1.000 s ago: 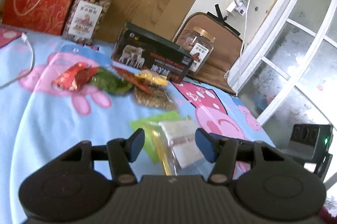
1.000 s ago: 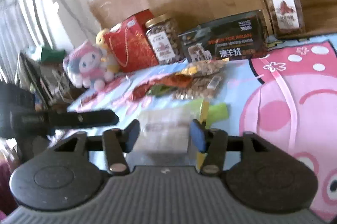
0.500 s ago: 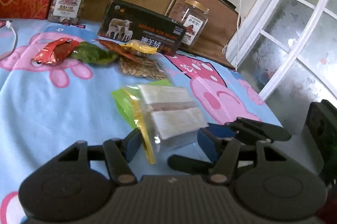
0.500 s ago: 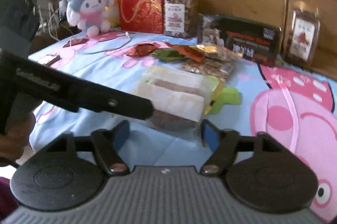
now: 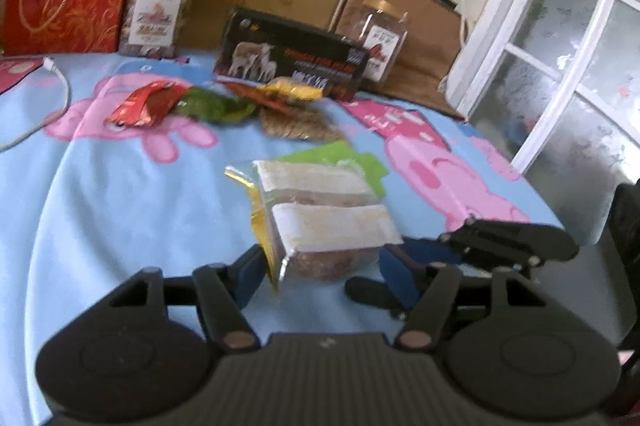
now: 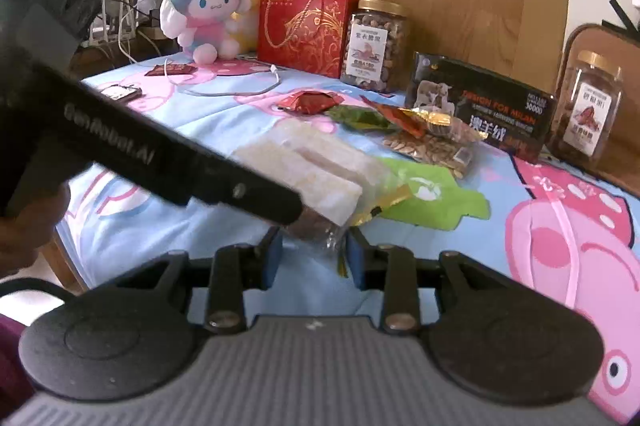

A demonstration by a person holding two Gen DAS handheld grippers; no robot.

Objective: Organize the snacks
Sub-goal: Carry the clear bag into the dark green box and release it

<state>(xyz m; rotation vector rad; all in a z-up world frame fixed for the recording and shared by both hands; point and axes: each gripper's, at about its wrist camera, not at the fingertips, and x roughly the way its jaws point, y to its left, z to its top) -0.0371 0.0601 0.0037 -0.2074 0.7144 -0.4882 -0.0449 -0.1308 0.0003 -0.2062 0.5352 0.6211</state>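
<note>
Risk: clear snack bag (image 6: 316, 182) slips or tears, because film is thin and slick and only near corner sits between closing blue pads of right hand-held gripper (image 6: 314, 258).

Left hand-held gripper (image 5: 320, 272) is opening, released around same end.

Bag lies on soft blue sheet (image 5: 120, 210), in front of black box (image 6: 480, 106): pale flat blocks inside, gold seal edge, crinkly.

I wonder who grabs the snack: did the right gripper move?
Yes. In the left view the right gripper came in from past the blanket's edge to the snack bag; its jaws are closing around the bag's end.
</note>
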